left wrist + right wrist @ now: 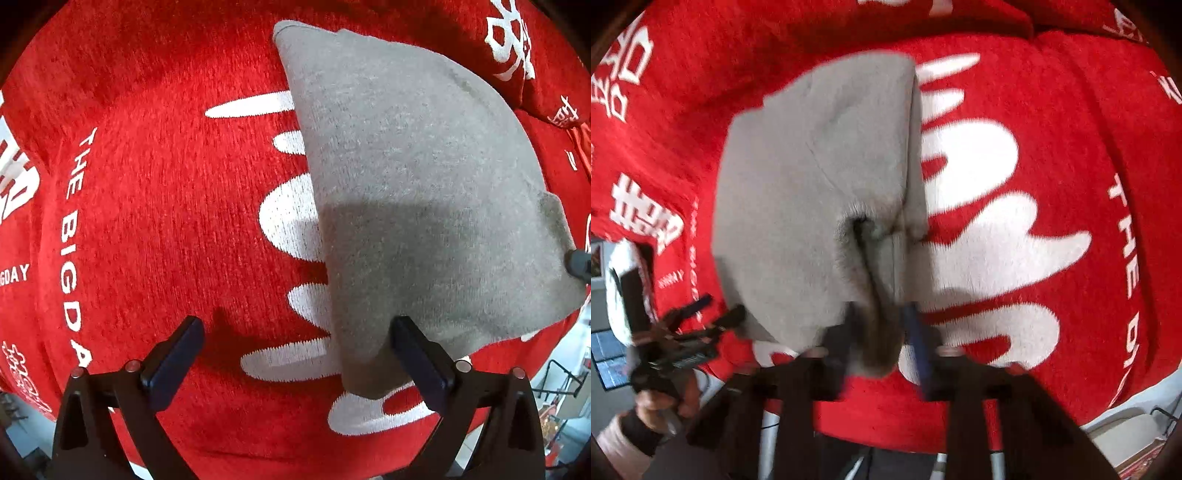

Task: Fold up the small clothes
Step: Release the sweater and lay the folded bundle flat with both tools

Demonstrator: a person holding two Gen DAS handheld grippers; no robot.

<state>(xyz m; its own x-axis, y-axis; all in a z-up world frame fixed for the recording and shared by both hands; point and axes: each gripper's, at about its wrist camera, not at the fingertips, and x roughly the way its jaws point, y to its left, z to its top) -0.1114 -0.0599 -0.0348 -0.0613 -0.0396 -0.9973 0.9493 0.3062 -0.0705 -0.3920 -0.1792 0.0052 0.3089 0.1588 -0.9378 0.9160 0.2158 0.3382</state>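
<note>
Red plush cloth [155, 206] with white woven lettering covers the whole work surface, giving a soft, high-contrast bed on which a pale garment is easy to see and slides little. Beyond its edge, at the lower corners of both views, bits of the room show: pale floor, a wire rack, metal table legs.

On that cloth lies the task's thing, a small grey knit garment [417, 192], already doubled over so that it forms a long wedge with one straight folded edge and one curved edge. Most of it rests flat; only the end nearest the right gripper [882, 314] is lifted, drawn up into a tuck. The right gripper's jaws are nearly together and pinch that bunched grey corner between them, which I judge is meant to carry the end over for the next fold. This view is smeared by motion, so how deep the bite goes cannot be told.

The left gripper [295, 354] points straight down with its jaws spread wide and nothing between the pads; one finger overlaps the narrow end of the garment in the picture, the other stands over bare red cloth. It looks poised either to pin or to take that end. In the right wrist view a person's hand [661, 402] grasps its handle
</note>
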